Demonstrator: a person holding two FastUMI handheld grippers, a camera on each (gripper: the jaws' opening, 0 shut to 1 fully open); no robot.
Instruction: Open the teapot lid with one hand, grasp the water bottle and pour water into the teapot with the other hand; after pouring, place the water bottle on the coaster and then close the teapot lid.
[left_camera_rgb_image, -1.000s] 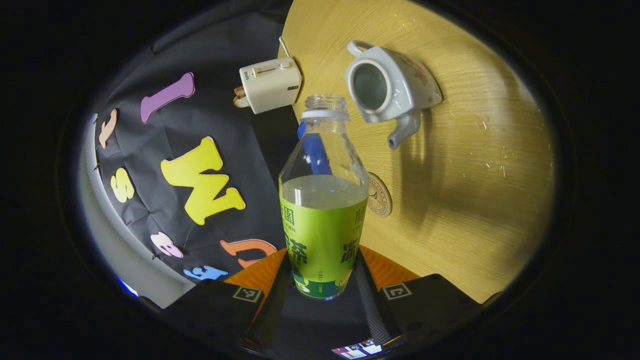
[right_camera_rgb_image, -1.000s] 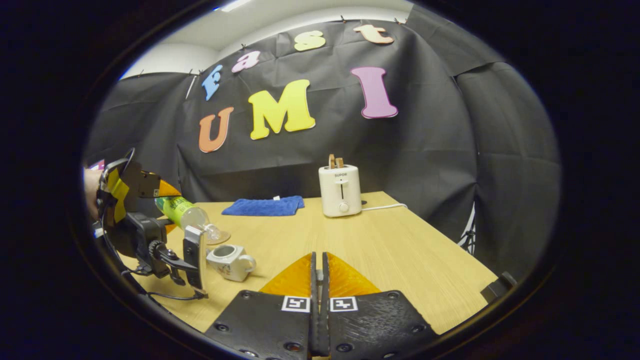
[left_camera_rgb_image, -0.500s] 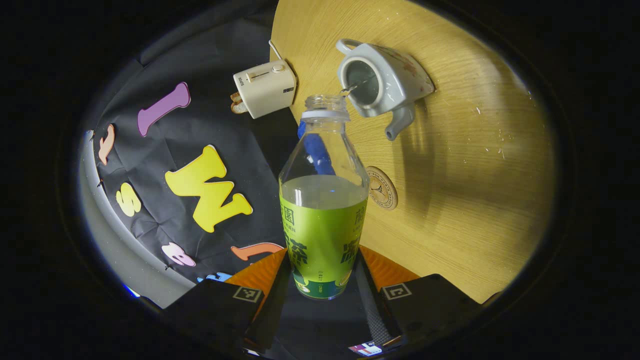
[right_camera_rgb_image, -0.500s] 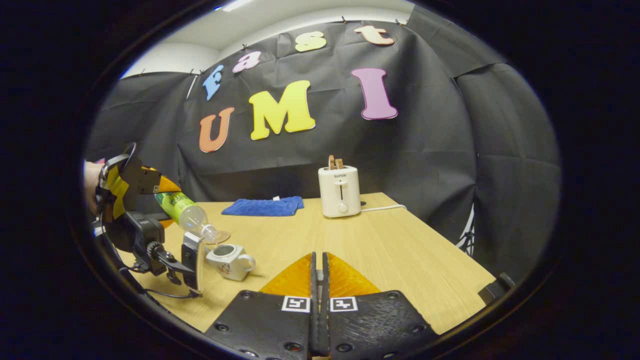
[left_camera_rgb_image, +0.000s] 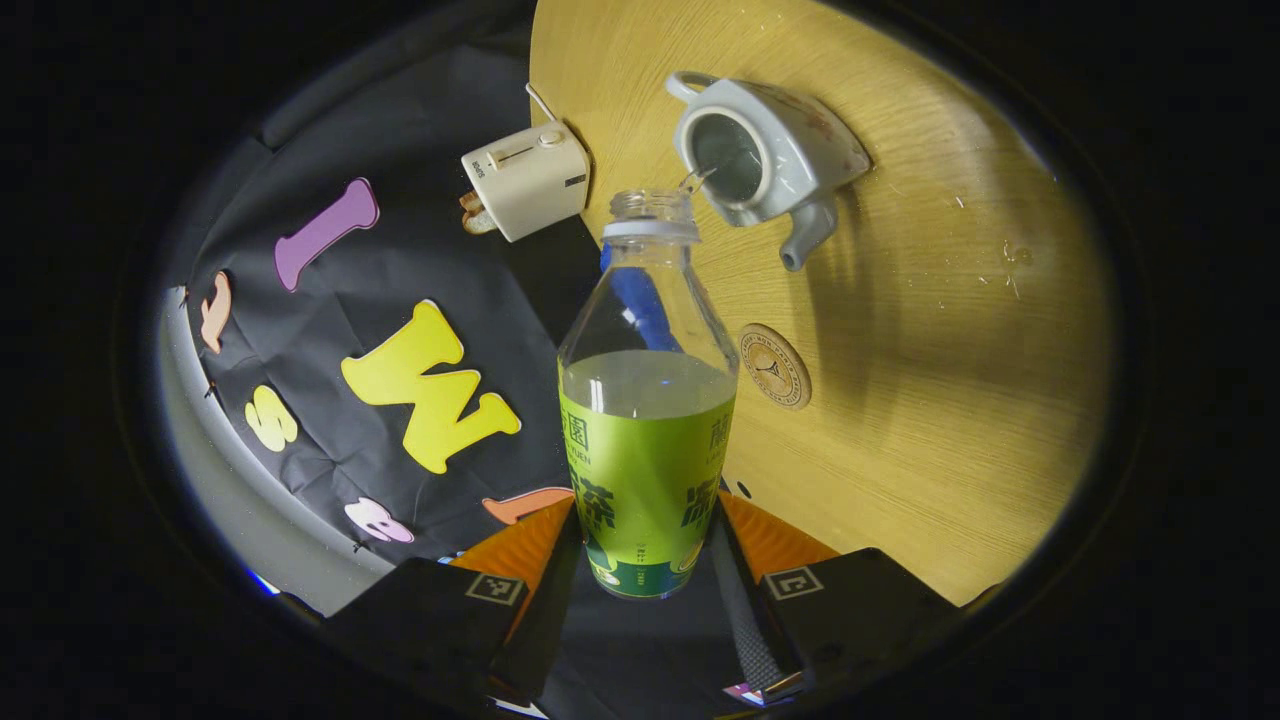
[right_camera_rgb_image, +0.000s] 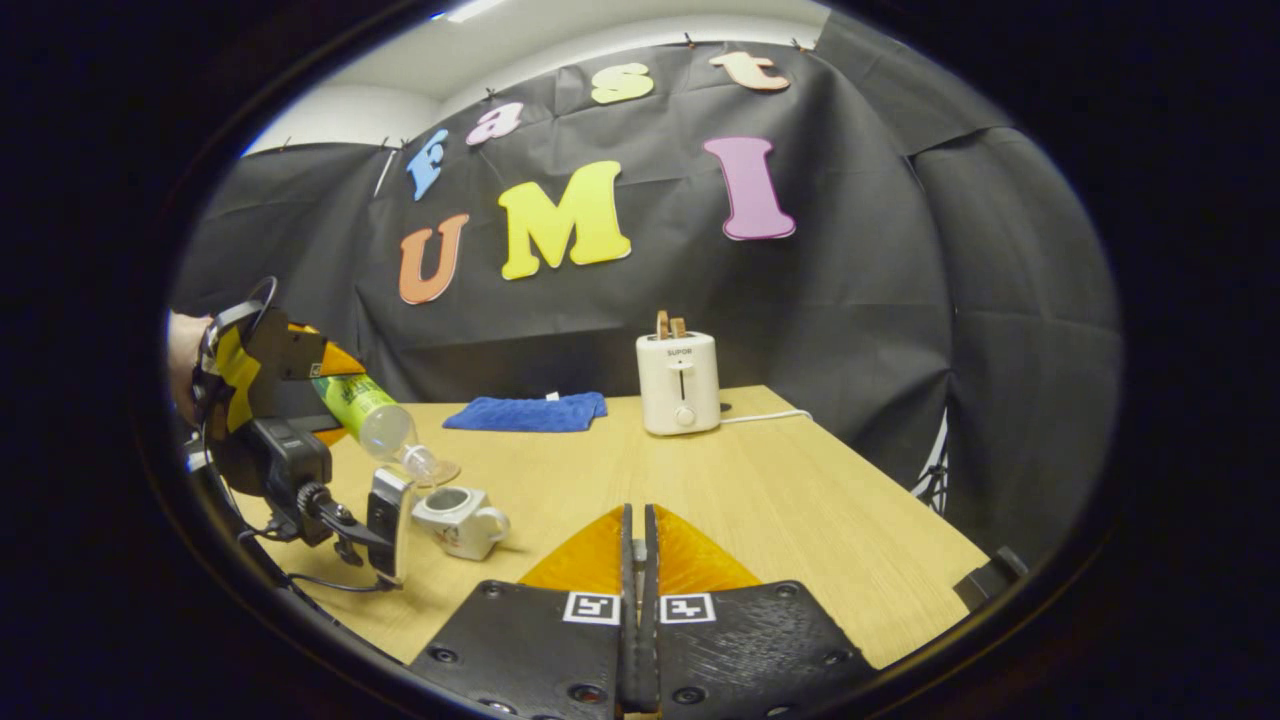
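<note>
Left gripper clamps my water bottle low on its label, tipped so a thin stream runs from its mouth into the open teapot, which sits near the table's left edge. My right gripper hangs with fingers pressed together; whether it pinches the lid I cannot tell. Tip too steeply and water may overshoot the rim onto the table beside the coaster.

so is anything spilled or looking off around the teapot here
No spill shows. The left claw tips the water bottle and a thin stream lands inside the open teapot. The coaster lies bare on the table.
</note>
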